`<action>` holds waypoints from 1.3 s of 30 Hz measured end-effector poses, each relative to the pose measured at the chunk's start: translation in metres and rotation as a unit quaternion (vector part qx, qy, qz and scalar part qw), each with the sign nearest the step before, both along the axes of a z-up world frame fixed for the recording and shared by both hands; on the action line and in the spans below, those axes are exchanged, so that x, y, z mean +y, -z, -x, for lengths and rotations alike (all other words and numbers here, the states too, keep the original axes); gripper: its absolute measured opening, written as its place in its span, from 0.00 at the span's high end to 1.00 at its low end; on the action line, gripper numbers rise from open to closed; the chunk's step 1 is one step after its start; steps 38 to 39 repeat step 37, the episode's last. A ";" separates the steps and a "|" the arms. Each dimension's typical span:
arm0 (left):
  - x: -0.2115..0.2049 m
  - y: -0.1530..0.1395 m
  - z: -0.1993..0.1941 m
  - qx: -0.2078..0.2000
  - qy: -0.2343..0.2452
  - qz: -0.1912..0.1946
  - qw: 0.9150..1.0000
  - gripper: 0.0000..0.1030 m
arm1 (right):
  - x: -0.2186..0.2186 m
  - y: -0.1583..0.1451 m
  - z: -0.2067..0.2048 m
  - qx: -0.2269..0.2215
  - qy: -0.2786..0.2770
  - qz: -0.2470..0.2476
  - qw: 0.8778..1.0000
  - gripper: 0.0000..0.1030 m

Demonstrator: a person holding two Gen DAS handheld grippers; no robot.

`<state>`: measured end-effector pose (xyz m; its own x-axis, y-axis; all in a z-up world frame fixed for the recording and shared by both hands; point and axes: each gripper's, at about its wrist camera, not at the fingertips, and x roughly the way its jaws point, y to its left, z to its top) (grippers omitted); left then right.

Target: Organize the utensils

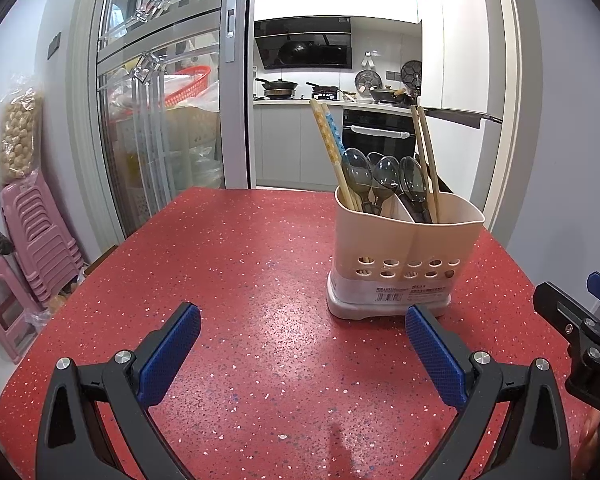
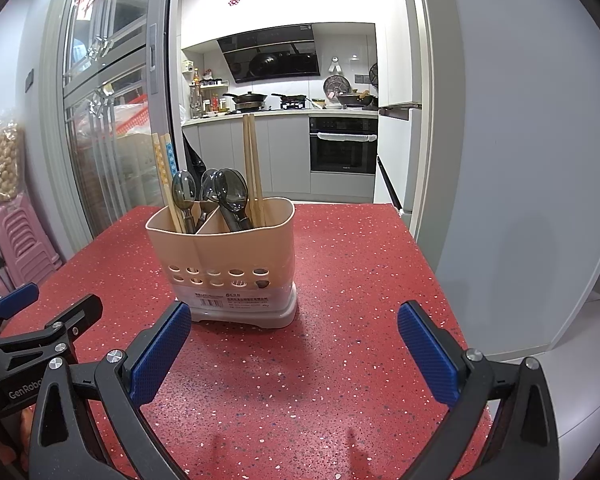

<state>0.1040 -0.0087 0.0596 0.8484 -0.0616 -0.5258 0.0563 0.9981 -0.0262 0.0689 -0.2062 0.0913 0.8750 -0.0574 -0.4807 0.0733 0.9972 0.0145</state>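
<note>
A beige utensil holder point(image 1: 404, 248) with two compartments stands upright on the red speckled table point(image 1: 240, 280). It holds several dark spoons point(image 1: 358, 174), patterned chopsticks point(image 1: 328, 140) on its left side and plain wooden chopsticks point(image 1: 424, 152) on its right. It also shows in the right wrist view point(image 2: 228, 256), with spoons point(image 2: 230, 194) and chopsticks point(image 2: 252, 160). My left gripper point(image 1: 302, 326) is open and empty, low over the table, in front and to the left of the holder. My right gripper point(image 2: 294, 322) is open and empty, in front and to the right of it.
Pink plastic stools point(image 1: 32, 240) are stacked on the floor left of the table. A glass sliding door point(image 1: 160, 100) stands behind the table's left side, with the kitchen doorway point(image 1: 332, 80) beyond. A grey wall point(image 2: 520, 140) runs close along the table's right edge.
</note>
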 end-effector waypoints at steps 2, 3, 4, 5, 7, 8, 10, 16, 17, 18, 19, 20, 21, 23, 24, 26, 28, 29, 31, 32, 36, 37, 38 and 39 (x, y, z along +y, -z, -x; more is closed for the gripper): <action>0.000 0.000 0.000 0.000 -0.001 -0.001 1.000 0.00 | 0.000 0.000 0.000 0.000 0.000 -0.001 1.000 0.00; 0.000 0.000 0.000 0.000 -0.001 0.000 1.000 0.00 | 0.000 0.000 0.000 0.000 -0.001 -0.001 1.000 0.00; 0.001 0.000 0.000 0.000 -0.001 0.000 1.000 0.00 | 0.001 0.000 0.000 0.000 -0.001 0.000 1.000 0.00; 0.001 -0.001 0.000 0.000 -0.001 0.001 1.000 0.00 | 0.000 0.000 0.000 -0.001 -0.001 0.000 1.000 0.00; 0.001 0.000 -0.001 0.001 -0.001 0.001 1.000 0.00 | 0.000 -0.001 0.001 -0.001 -0.002 0.000 1.000 0.00; 0.001 0.000 -0.001 0.001 -0.001 0.001 1.000 0.00 | 0.001 -0.001 0.001 -0.001 -0.003 0.001 1.000 0.00; 0.001 0.000 -0.001 0.001 0.000 0.001 1.000 0.00 | 0.001 -0.001 0.001 -0.001 -0.004 0.001 1.000 0.00; 0.001 0.000 -0.001 0.001 0.000 0.001 1.000 0.00 | 0.001 -0.001 0.001 -0.001 -0.003 0.000 1.000 0.00; 0.001 0.000 -0.001 0.001 0.000 0.001 1.000 0.00 | 0.001 -0.001 0.001 -0.001 -0.003 0.001 1.000 0.00; 0.001 0.000 -0.001 0.001 0.000 0.001 1.000 0.00 | 0.001 -0.001 0.001 -0.001 -0.003 0.001 1.000 0.00; 0.001 0.000 -0.001 0.002 0.000 0.001 1.000 0.00 | 0.001 -0.001 0.001 -0.001 -0.004 0.001 1.000 0.00; 0.001 0.000 -0.001 0.002 0.000 0.001 1.000 0.00 | 0.001 -0.001 0.001 -0.001 -0.004 0.001 1.000 0.00; 0.001 0.000 -0.001 0.002 0.000 0.001 1.000 0.00 | 0.001 -0.001 0.001 -0.001 -0.004 0.001 1.000 0.00; 0.001 0.000 -0.001 0.003 0.001 0.000 1.000 0.00 | 0.001 -0.001 0.001 -0.001 -0.003 0.001 1.000 0.00; 0.001 0.000 -0.001 0.003 0.001 0.000 1.000 0.00 | 0.001 -0.001 0.001 -0.002 -0.003 0.001 1.000 0.00; 0.002 0.000 -0.001 0.003 0.001 0.003 1.000 0.00 | 0.001 -0.001 0.001 -0.001 -0.003 0.000 1.000 0.00; 0.003 0.000 0.000 0.001 0.003 0.006 1.000 0.00 | 0.001 -0.001 0.001 -0.001 -0.003 0.000 1.000 0.00; 0.003 0.000 0.001 0.000 0.004 0.007 1.000 0.00 | 0.001 -0.001 0.001 -0.001 -0.003 0.000 1.000 0.00; 0.003 0.000 0.001 -0.002 0.004 0.007 1.000 0.00 | 0.001 -0.001 0.001 -0.001 -0.003 0.000 1.000 0.00; 0.003 0.000 0.001 -0.002 0.005 0.006 1.000 0.00 | 0.001 -0.001 0.001 -0.001 -0.003 0.000 1.000 0.00; 0.002 0.000 0.001 -0.001 0.007 0.007 1.000 0.00 | 0.001 -0.001 0.001 -0.002 -0.003 0.000 1.000 0.00; 0.002 0.000 0.001 -0.001 0.006 0.007 1.000 0.00 | 0.001 -0.001 0.001 -0.001 -0.003 0.001 1.000 0.00; 0.002 0.000 0.001 -0.001 0.006 0.007 1.000 0.00 | 0.001 -0.001 0.001 -0.001 -0.003 0.001 1.000 0.00; 0.002 0.000 0.001 -0.001 0.006 0.007 1.000 0.00 | 0.001 -0.001 0.001 -0.001 -0.003 0.001 1.000 0.00</action>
